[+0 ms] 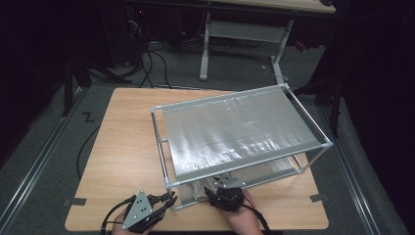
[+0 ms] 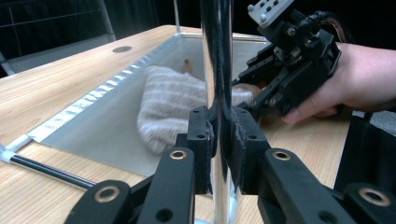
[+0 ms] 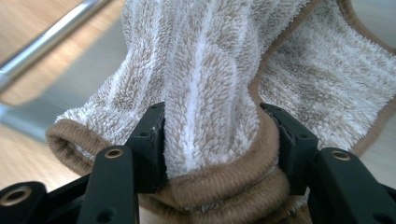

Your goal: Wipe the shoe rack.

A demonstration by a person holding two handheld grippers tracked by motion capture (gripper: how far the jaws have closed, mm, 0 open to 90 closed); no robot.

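Wooden table [image 1: 125,147]; dark room beyond

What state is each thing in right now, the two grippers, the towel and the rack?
Left gripper: shut on the rack's upright corner post.
Right gripper: jaws around a bunched fold of the towel, pads pressing it.
Towel: crumpled, lying on the rack's lower shelf, partly gathered at its brown hem.
Rack: standing upright on the table, top shelf bare.
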